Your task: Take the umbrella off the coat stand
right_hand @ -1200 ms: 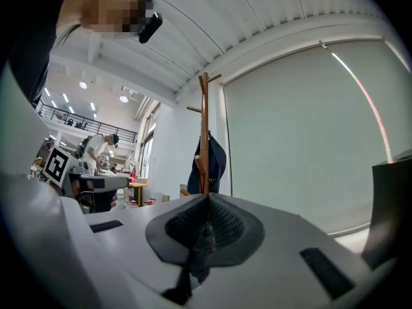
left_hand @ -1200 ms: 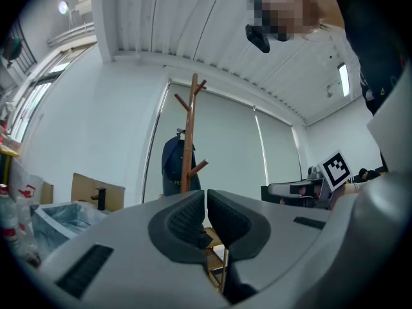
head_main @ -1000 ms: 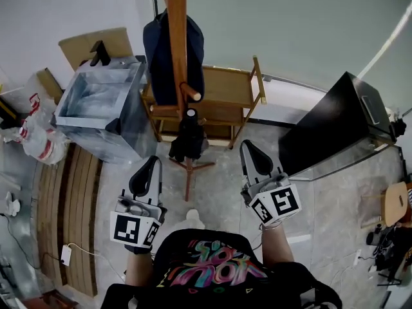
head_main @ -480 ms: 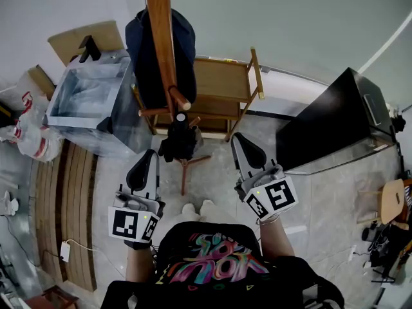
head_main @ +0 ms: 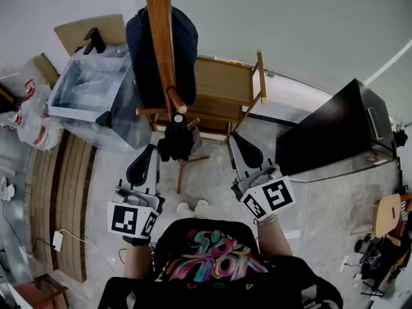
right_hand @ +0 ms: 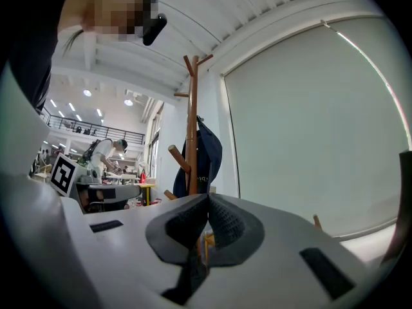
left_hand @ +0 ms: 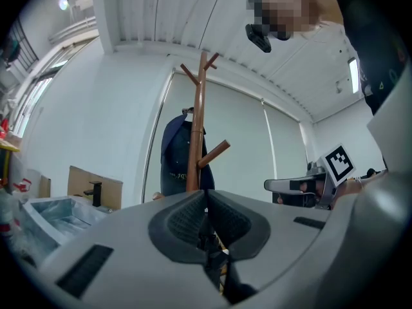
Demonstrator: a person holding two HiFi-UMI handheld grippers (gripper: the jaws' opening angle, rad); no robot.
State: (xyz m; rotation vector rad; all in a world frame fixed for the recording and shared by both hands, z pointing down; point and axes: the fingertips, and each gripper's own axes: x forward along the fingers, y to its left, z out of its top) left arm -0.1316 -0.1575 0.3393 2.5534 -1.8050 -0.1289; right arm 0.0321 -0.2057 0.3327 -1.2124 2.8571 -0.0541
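Note:
A folded black umbrella (head_main: 177,140) hangs from a low peg of the wooden coat stand (head_main: 161,44). A navy garment (head_main: 145,50) hangs on the stand's far side. My left gripper (head_main: 145,163) is just left of and below the umbrella, apart from it, shut and empty. My right gripper (head_main: 241,150) is to the umbrella's right, also shut with nothing in it. In the left gripper view the stand (left_hand: 195,134) rises straight ahead beyond the left gripper (left_hand: 206,201), and the same holds for the stand (right_hand: 192,127) beyond the right gripper (right_hand: 207,205).
A wooden shelf rack (head_main: 225,89) stands behind the stand. A clear plastic bin (head_main: 90,92) and a cardboard box (head_main: 84,34) are to the left, with bags (head_main: 29,118) and wooden slats (head_main: 64,198). A black cabinet (head_main: 328,131) is at the right.
Both grippers have come forward toward the coat stand together, still shut. The umbrella now sits closer, between their tips in the head view.

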